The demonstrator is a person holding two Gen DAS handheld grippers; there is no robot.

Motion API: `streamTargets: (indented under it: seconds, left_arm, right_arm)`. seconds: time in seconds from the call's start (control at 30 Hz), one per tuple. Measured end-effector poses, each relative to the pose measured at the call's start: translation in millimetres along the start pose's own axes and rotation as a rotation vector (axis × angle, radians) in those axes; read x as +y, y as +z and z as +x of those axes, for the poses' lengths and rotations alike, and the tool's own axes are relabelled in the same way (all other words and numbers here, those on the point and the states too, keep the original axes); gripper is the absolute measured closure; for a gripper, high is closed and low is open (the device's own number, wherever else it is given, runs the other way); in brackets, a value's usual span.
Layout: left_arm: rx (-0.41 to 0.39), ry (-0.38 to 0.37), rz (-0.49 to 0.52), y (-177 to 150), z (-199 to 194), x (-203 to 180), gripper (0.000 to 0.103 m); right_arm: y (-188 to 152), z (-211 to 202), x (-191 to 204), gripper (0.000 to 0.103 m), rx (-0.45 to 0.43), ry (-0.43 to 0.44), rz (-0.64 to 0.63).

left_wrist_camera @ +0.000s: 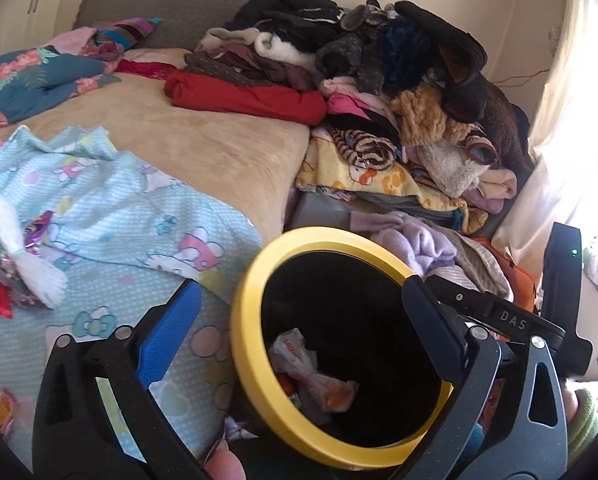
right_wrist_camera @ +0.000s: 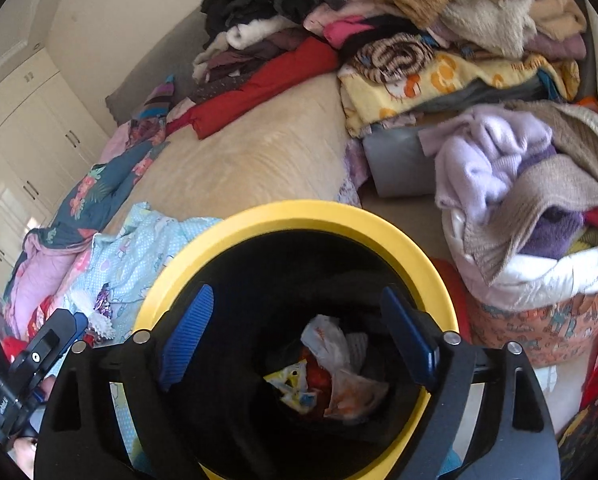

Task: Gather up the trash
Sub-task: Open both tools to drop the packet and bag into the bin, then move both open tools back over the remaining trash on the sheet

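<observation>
Cluttered bed (left_wrist_camera: 219, 148); both tools, left (left_wrist_camera: 299, 336) and right (right_wrist_camera: 299, 332), gape empty over a yellow-rimmed bin (right_wrist_camera: 299, 216) holding wrappers (right_wrist_camera: 339, 376). More light, crinkly wrappers (left_wrist_camera: 7, 276) at the bed's left edge need pinching by a crease.

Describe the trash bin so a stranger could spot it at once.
Start at the bed heaped with a pile of clothes. At its near edge, directly under the right gripper, stands the bin, round and black inside, with crumpled wrappers at the bottom. Its bright yellow rim sets it apart from the soft fabrics around.
</observation>
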State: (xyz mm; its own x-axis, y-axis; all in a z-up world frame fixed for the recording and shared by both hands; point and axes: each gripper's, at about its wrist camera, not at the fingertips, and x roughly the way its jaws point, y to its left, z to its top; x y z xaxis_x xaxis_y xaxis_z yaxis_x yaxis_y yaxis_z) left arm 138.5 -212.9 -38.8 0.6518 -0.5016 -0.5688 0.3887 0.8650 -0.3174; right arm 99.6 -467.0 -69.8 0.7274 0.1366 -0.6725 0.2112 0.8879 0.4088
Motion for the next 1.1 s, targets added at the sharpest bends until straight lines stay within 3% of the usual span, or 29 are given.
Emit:
streamTargets:
  seconds: [0.47, 1.1]
  left_arm:
    - [-0.055, 0.109, 0.025, 2.4, -36.2, 23.9, 0.011]
    - [-0.139, 0.212, -0.066, 5.6, -86.0, 87.2, 0.011]
  right_arm:
    - [-4.6, -19.8, 53.7, 0.012, -0.124, 0.042, -0.138]
    - [-25.4, -23.0, 130.7, 0.011, -0.121, 0.123, -0.272]
